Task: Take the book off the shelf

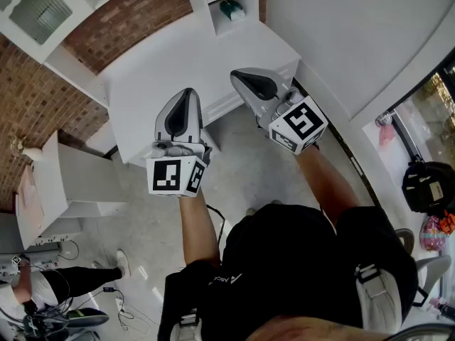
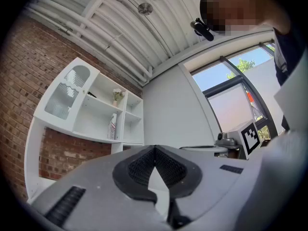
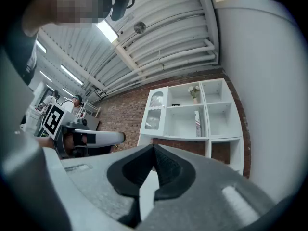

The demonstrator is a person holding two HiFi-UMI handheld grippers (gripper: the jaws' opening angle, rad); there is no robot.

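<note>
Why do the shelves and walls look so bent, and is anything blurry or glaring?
Left claw view: the wide lens curves the white shelf, the corners go black, the window is brightest, and the left claw looks soft. Right claw view: same bending, dark rim. Head view: the brick wall bows, light even.

Distant white wall shelf unit (image 3: pixel 180 124), contents hard to make out.
A thin upright item (image 3: pixel 197 121) in one compartment is too small to identify.

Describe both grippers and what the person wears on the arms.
The left gripper and right gripper match: smooth grey tapered shells with black insets, black textured pads, and a white cube bearing black square markers at the rear. Forearms are uncovered; the top is black.
</note>
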